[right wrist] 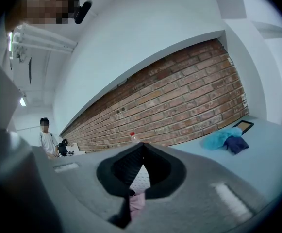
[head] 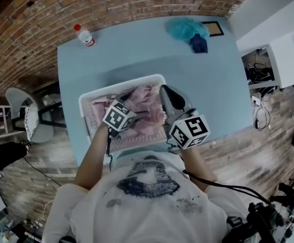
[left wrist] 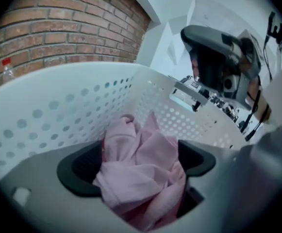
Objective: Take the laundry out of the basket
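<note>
A white perforated basket point(head: 121, 86) stands on the pale blue table point(head: 212, 90) in front of me. Crumpled pink laundry point(head: 149, 105) lies inside it. My left gripper point(left wrist: 138, 164) reaches down into the basket with its jaws wide apart. A bunch of the pink laundry point(left wrist: 141, 164) lies between its pads point(left wrist: 77, 171), which do not squeeze it. In the head view its marker cube point(head: 119, 116) covers the fingertips. My right gripper point(head: 167, 91) hovers over the basket's right side, pointing across the table. Its tips meet, with nothing held point(right wrist: 141, 147).
A plastic bottle with a red cap point(head: 85, 35) stands at the table's far left corner. A teal cloth point(head: 186, 29) and a navy cloth point(head: 199, 44) lie at the far right beside a small frame point(head: 213, 28). A chair point(head: 23, 110) stands left of the table.
</note>
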Demonstrator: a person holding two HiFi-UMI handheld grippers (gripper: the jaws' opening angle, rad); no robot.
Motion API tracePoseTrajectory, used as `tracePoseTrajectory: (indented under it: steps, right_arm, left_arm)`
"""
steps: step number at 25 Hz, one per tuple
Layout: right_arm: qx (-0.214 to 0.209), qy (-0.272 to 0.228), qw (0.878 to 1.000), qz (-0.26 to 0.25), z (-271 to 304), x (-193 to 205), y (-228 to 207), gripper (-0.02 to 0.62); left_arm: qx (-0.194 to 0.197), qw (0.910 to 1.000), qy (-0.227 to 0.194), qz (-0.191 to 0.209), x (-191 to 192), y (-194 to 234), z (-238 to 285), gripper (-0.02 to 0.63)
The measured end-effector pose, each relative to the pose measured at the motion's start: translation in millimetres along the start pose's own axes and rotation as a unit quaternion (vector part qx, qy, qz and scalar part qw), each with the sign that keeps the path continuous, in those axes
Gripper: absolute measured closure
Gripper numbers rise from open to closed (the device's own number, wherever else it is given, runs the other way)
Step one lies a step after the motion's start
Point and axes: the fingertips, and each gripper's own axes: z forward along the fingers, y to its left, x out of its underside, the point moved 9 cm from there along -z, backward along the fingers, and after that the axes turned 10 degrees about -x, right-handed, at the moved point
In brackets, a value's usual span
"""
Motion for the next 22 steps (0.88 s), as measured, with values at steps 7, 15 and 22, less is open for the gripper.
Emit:
tracePoseTrajectory:
  steps: [7,15,22]
  right_arm:
    - [0.0,0.0,1.0,0.007,1.4,1.7,-8.1,0.597]
    - [-0.003,0.0,1.0,0.012,3.0,2.1,-14.6,0.597]
    - [-0.005,0.003,1.0,0.014,4.5,2.3,-16.5,0.598]
  left_arm:
    - [-0.001,0.9964,0.061,0.059,1.7,-3.6,19.5,0.123]
    - [-0.006,0.9883,0.105,0.11,5.6,1.3,21.2,0.12]
    - [-0.017,0.9846,0.145,0.097,20.9,18.9,15.1,0.12]
